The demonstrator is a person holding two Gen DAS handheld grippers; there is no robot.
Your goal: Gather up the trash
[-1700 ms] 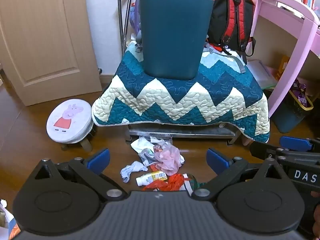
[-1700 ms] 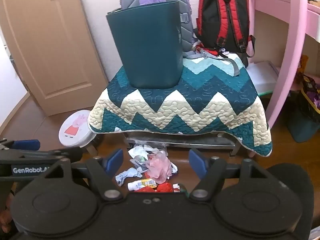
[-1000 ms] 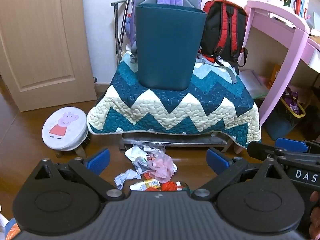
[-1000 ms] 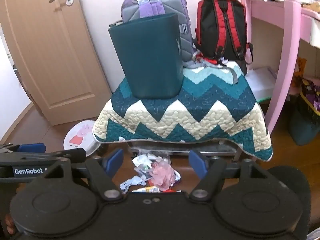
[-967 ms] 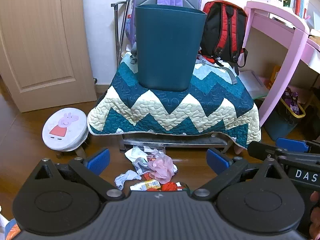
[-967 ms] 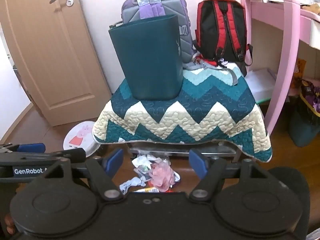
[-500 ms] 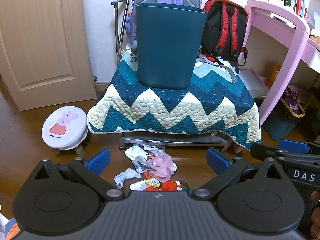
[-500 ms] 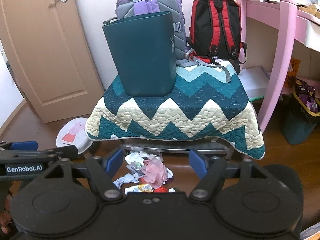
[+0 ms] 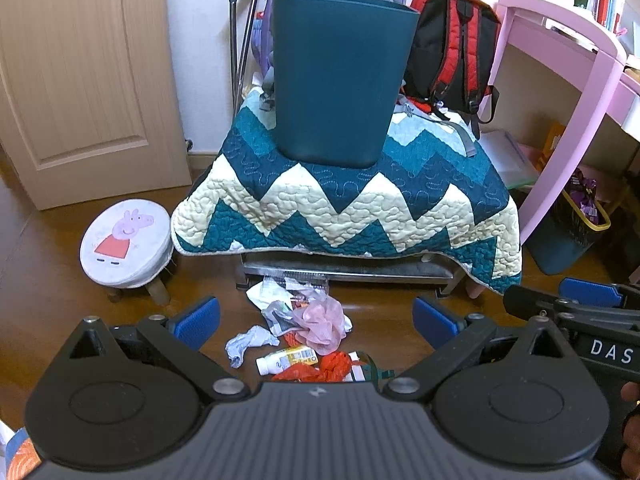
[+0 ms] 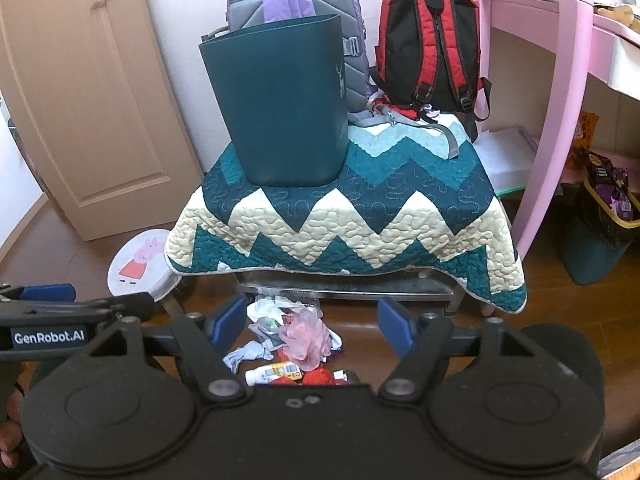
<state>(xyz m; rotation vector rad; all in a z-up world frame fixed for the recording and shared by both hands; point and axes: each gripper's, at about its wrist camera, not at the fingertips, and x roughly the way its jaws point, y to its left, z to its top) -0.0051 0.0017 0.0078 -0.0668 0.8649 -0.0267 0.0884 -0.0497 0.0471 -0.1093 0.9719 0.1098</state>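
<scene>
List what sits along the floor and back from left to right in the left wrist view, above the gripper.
Wooden door → Peppa Pig stool → teal bin on the zigzag quilt → red and black backpack → pink desk → basket with a yellow rim.

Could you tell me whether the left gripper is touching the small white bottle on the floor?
Apart. The left wrist view shows the left gripper open above the floor, its fingers wide of the white bottle.
</scene>
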